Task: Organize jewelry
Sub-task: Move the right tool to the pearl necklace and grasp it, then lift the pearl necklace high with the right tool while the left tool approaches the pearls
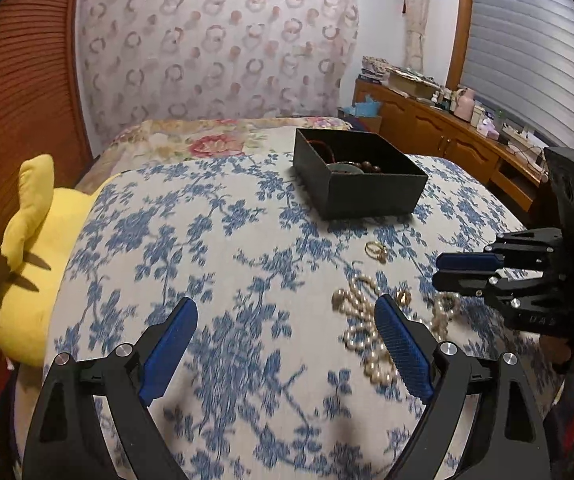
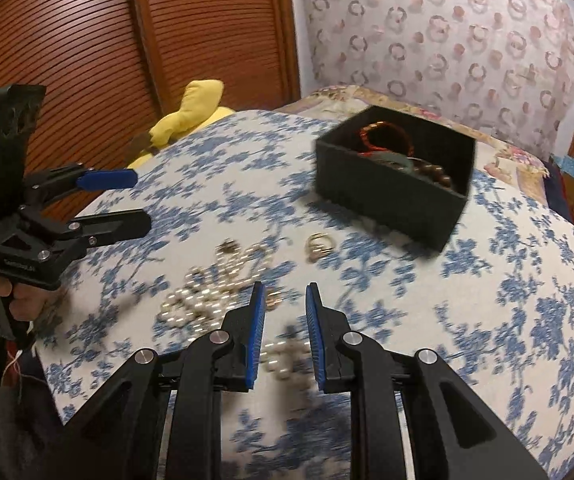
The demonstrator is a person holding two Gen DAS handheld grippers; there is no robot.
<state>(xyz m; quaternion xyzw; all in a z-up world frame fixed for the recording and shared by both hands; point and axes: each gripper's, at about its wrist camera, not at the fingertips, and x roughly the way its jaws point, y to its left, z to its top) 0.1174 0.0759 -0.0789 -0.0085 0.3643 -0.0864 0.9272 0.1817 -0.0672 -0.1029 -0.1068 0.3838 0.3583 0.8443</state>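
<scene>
A black open box [image 1: 361,172] [image 2: 395,176] sits on the blue-flowered bed cover and holds bracelets and beads. A pearl necklace [image 1: 361,320] [image 2: 207,296] lies loose in front of it, with gold rings [image 1: 377,250] [image 2: 319,244] between necklace and box. Another small gold piece [image 1: 403,296] [image 2: 274,298] lies by the pearls. My left gripper [image 1: 287,320] is open and empty, hovering left of the pearls. My right gripper [image 2: 285,300] is partly open and empty, just above the pearls; it shows in the left wrist view [image 1: 443,270].
A yellow plush toy [image 1: 35,264] [image 2: 191,112] lies at the bed's left edge by a wooden slatted panel [image 2: 87,40]. A wooden cabinet [image 1: 447,136] with clutter stands to the right. The bed cover [image 1: 207,240] slopes away at its edges.
</scene>
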